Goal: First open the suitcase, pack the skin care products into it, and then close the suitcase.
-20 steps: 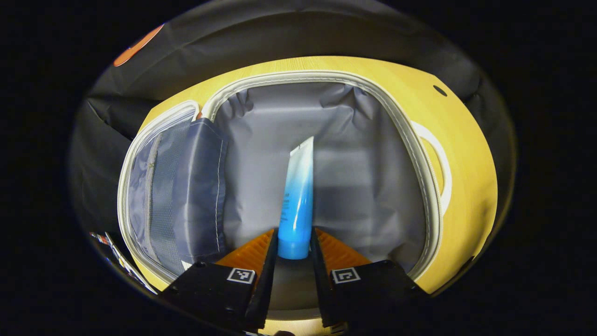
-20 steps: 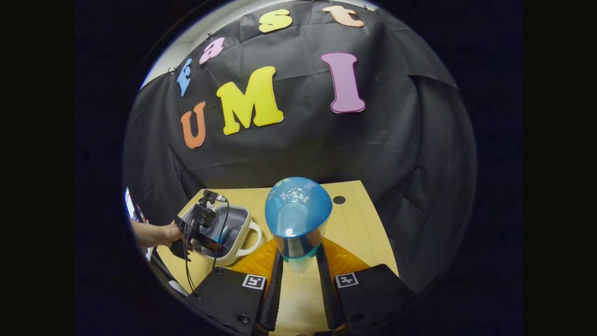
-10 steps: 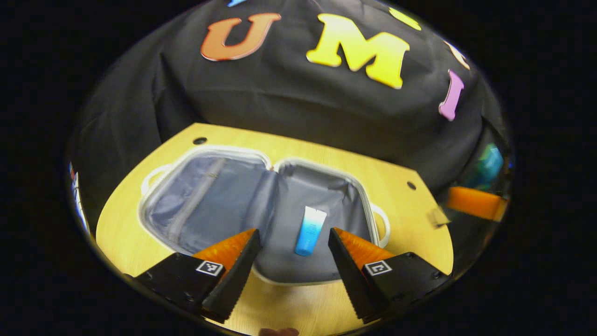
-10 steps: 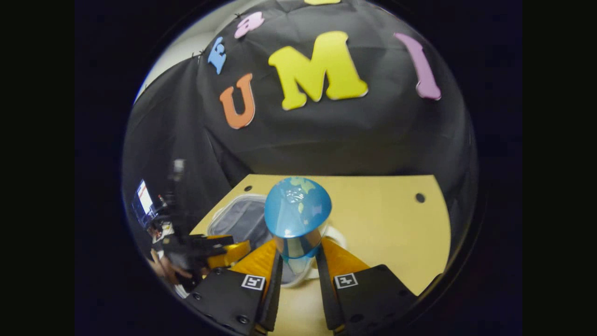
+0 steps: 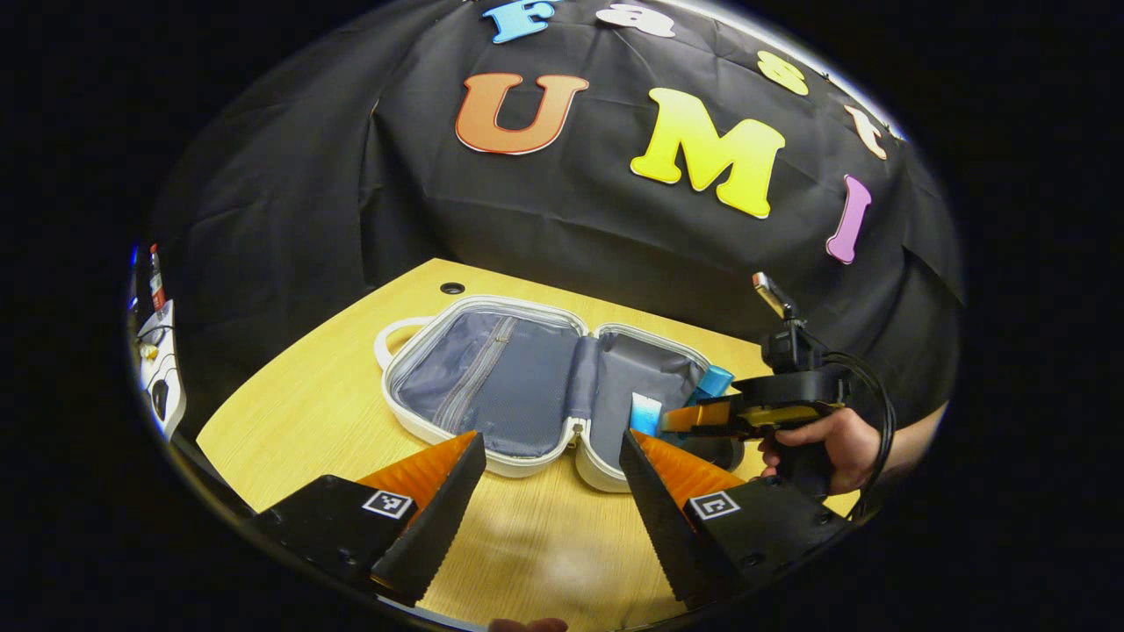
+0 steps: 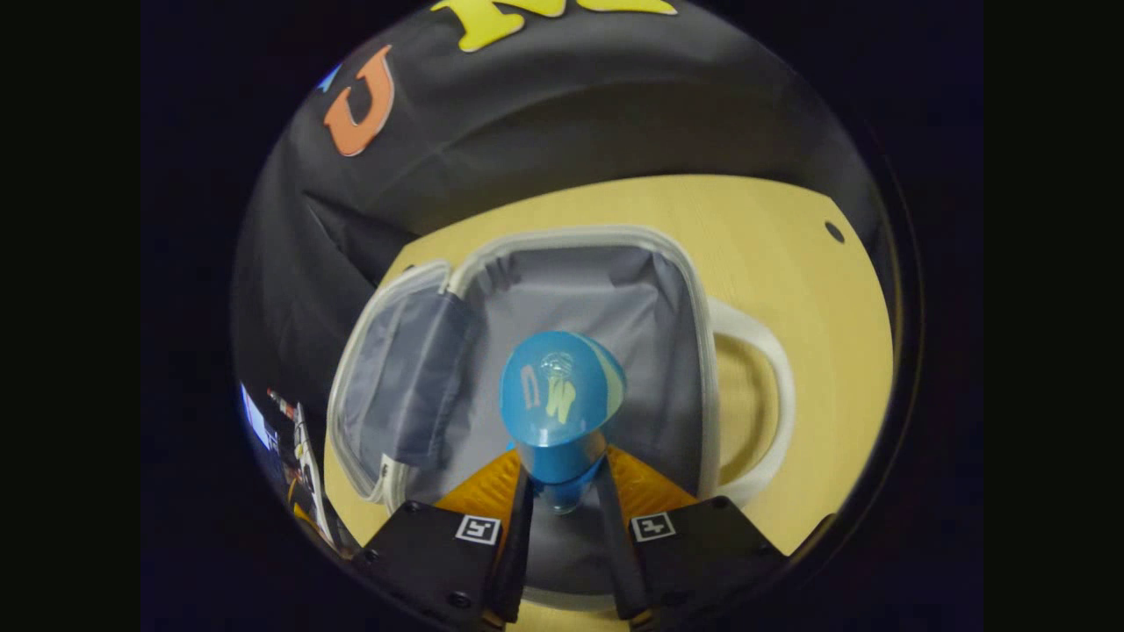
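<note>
1. The left gripper hangs wide open with nothing between its fingers, above the near edge of the worktop
2. The right gripper is clamped on a blue bottle, both fingers pressing its neck, over the right half of the suitcase
3. From the left gripper view, the suitcase lies flat and open, a blue tube already lying in its right half, just beside the right gripper and the hand holding it
4. Step in hand: packing, apparently the second product
5. Next: lower the bottle onto the lining beside the tube, release it, then withdraw clear of the rim before closing the lid
</note>
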A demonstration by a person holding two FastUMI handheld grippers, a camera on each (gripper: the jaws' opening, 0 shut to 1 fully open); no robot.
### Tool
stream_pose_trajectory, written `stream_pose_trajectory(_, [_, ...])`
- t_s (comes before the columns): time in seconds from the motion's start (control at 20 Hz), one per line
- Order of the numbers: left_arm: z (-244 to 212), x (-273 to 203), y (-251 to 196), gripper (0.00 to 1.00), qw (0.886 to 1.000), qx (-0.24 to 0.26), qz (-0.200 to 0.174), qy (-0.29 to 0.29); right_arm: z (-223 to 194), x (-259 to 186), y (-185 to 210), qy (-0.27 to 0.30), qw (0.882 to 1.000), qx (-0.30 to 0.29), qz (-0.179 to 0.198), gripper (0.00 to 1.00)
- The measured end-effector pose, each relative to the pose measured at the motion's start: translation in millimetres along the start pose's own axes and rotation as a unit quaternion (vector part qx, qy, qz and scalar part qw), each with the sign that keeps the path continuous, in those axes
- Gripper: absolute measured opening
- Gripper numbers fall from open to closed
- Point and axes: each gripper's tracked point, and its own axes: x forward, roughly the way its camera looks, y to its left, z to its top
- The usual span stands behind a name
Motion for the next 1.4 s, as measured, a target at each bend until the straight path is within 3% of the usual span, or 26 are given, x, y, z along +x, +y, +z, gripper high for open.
stream_pose_trajectory(0.2, [9, 1, 6, 0.98, 1.0, 0.008, -0.005, -0.007, 8, 7, -3, 0.011, 1.0, 0.011, -0.021, 0.32])
stream_pose_trajectory(0.6, [30, 3, 13, 0.98, 1.0, -0.015, -0.007, -0.018, 1, 26, -13, 0.053, 0.995, 0.048, -0.067, 0.35])
stream_pose_trajectory(0.75, [30, 1, 17, 0.98, 1.0, -0.026, -0.006, -0.017, 1, 29, -14, 0.061, 0.995, 0.028, -0.08, 0.32])
stream_pose_trajectory(1.05, [26, 1, 33, 0.98, 0.999, -0.031, 0.01, -0.012, -3, 24, -14, 0.066, 0.994, 0.006, -0.085, 0.41])
stream_pose_trajectory(1.1, [27, 1, 36, 0.98, 0.999, -0.029, 0.012, -0.013, -2, 20, -14, 0.063, 0.994, 0.003, -0.086, 0.37])
stream_pose_trajectory(1.15, [29, 2, 39, 0.98, 0.999, -0.027, 0.015, -0.015, 0, 14, -14, 0.056, 0.995, -0.002, -0.084, 0.43])
stream_pose_trajectory(1.2, [31, 1, 42, 0.98, 0.999, -0.026, 0.017, -0.017, 2, 8, -13, 0.049, 0.996, -0.012, -0.08, 0.41])
stream_pose_trajectory(1.25, [33, 2, 47, 0.98, 0.999, -0.024, 0.021, -0.019, 5, -1, -9, 0.041, 0.996, -0.025, -0.072, 0.5])
stream_pose_trajectory(1.4, [46, 1, 63, 0.98, 0.999, -0.02, 0.032, -0.029, 14, -34, -3, 0.001, 0.996, -0.069, -0.049, 0.62])
